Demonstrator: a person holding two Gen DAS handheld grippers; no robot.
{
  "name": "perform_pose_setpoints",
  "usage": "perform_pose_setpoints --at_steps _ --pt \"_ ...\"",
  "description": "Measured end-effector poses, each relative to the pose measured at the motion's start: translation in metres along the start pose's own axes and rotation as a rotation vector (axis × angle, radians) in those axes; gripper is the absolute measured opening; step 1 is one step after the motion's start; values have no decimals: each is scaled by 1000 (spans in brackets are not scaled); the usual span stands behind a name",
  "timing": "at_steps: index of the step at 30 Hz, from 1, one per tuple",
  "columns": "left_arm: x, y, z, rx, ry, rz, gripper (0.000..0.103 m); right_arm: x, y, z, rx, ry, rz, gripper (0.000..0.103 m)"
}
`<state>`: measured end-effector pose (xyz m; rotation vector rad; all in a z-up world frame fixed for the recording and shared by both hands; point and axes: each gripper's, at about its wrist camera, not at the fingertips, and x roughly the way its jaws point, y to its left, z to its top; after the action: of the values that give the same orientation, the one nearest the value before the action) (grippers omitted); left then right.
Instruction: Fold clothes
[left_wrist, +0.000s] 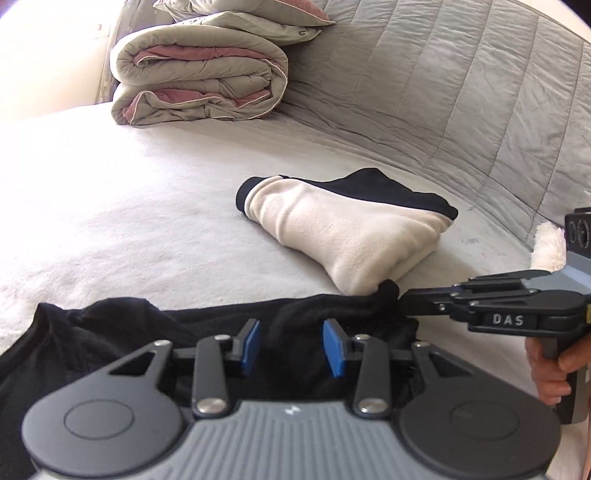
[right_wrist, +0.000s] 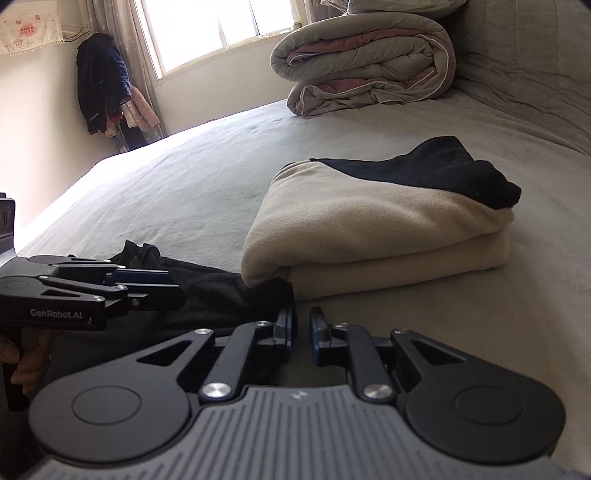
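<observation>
Left wrist view: a black garment (left_wrist: 155, 332) lies crumpled and low on the bed (left_wrist: 129, 221), at its near edge.
Folded piece: a cream and black fleece (left_wrist: 343, 236), folded into a thick pad, sits just beyond, touching the black garment's far corner.
Left hand-held gripper (left_wrist: 291, 345): blue pads spread over the black cloth, gripping nothing.
Right hand-held gripper (right_wrist: 302, 330): jaws slightly parted, empty, at the garment's right end.
Open room: wide bare bed surface left of the fleece.
Far end: a rolled grey and pink duvet (right_wrist: 365, 62).
</observation>
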<state>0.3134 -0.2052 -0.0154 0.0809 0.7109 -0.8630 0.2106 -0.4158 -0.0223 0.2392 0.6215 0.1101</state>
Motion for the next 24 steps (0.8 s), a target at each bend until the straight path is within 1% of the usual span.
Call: perform_pose_setpoints --at_steps 2,4,6,7,8,9,10,12,14,15,16,17,18,20,21,23,24 --pt "6 0 0 10 4 -3 33 -8 0 3 18 -35 29 15" --pt "14 -3 -1 12 -9 8 33 -11 2 6 31 -64 77 15" --pt "22 -5 -1 14 -31 23 33 -3 10 6 19 -51 119 15" --pt "25 -6 -1 17 -44 31 33 4 14 6 10 -36 122 15" --pt "29 -7 -1 19 -56 41 33 11 17 4 -1 -16 111 15" --pt "31 -8 0 19 -67 55 33 20 19 2 -11 10 73 15" --pt "33 -8 1 16 -77 69 33 29 19 0 -22 30 18 0" --pt "32 -8 3 -18 -95 92 33 29 13 -1 -12 17 -6 0" --pt "22 -11 2 -53 -122 115 36 24 9 2 9 1 -30 1" --pt "13 -13 1 -63 -137 123 37 22 8 3 16 -6 -38 6" --pt "3 -16 -2 -74 -152 130 42 20 8 3 18 -10 -48 16" --pt "-10 -18 -6 -84 -165 139 47 18 9 4 15 -16 -60 16" --pt "-22 -20 -9 -94 -178 148 49 16 11 5 9 -25 -69 16" --pt "-49 -21 -19 -118 -198 174 61 10 16 7 6 -42 -90 17" --pt "-63 -21 -24 -129 -205 190 63 6 19 8 19 -47 -104 21" --pt "-92 -20 -33 -135 -208 235 67 -3 31 12 27 -52 -138 52" --pt "-106 -19 -38 -136 -210 259 69 -9 40 13 13 -59 -145 54"
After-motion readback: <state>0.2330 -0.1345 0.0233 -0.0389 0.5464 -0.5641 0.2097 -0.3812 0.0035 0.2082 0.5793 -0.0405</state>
